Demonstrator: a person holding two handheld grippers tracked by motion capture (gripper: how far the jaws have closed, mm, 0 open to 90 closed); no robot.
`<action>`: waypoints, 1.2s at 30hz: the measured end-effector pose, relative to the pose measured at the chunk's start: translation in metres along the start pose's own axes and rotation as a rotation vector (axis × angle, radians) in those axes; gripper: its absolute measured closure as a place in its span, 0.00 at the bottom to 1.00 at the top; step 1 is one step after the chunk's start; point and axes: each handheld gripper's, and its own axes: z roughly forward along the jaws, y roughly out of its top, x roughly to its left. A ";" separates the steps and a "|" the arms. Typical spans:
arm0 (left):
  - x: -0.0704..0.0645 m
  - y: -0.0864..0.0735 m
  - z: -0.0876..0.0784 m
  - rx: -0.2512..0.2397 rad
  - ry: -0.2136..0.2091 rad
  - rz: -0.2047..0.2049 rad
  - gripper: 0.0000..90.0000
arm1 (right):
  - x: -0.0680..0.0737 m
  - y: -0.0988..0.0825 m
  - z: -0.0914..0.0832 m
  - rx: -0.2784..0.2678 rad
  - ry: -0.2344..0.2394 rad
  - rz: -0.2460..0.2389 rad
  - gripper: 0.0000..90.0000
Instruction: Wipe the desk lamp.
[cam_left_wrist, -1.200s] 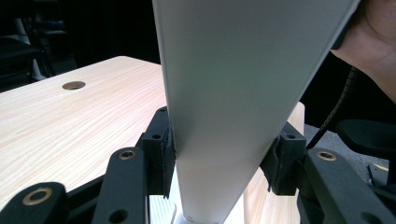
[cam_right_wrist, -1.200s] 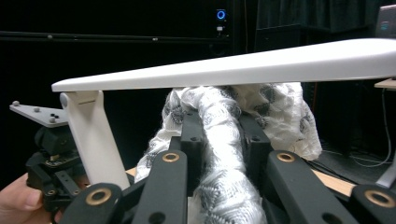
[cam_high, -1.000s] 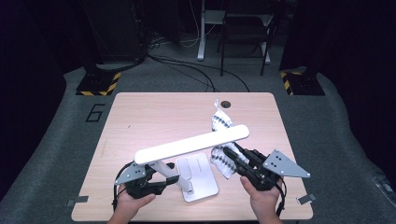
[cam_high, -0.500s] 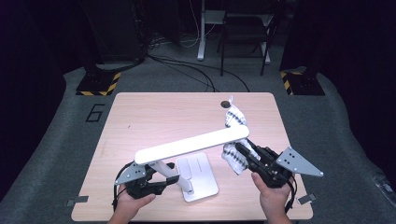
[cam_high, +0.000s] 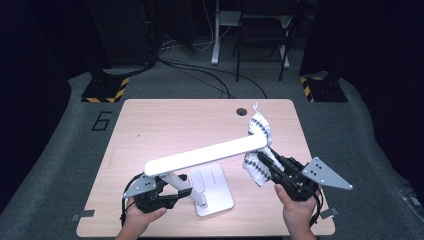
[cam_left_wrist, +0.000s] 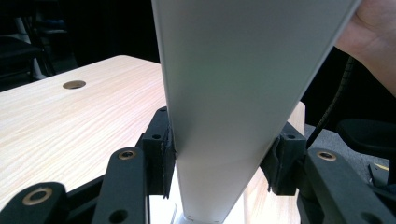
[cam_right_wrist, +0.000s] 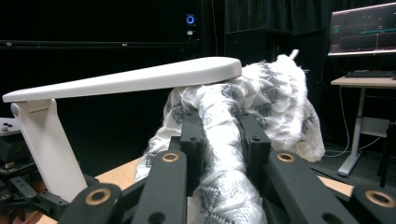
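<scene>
White-and-grey patterned cloth, clamped in my right tool, should wipe along the white lamp head while my left tool grips the lamp arm.

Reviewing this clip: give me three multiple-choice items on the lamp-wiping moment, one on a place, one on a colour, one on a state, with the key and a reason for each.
1. Where is the cloth?
A. At the far tip of the lamp head
B. On the lamp base
C. On the floor

2. What colour is the desk lamp?
A. Black
B. White
C. Yellow

3. What is the left gripper doing?
A. Lying open on the table
B. Gripping the cloth
C. Clamped on the lamp arm

Key: 1 A, the high view shows the cloth bunched against the head's tip. 2 B, head, arm and base are all white. 3 C, the left gripper view shows both pads pressed on the white arm, while the right gripper pinches the cloth.
</scene>
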 end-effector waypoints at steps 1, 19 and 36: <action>0.000 0.000 0.000 0.003 0.000 -0.003 0.58 | 0.001 0.000 0.000 0.001 0.004 -0.001 0.84; -0.001 0.000 0.001 0.004 0.003 -0.004 0.58 | 0.022 -0.002 0.015 0.035 0.080 -0.025 0.84; -0.002 0.001 0.002 0.007 0.008 -0.002 0.58 | 0.054 -0.010 0.041 0.062 0.199 -0.029 0.84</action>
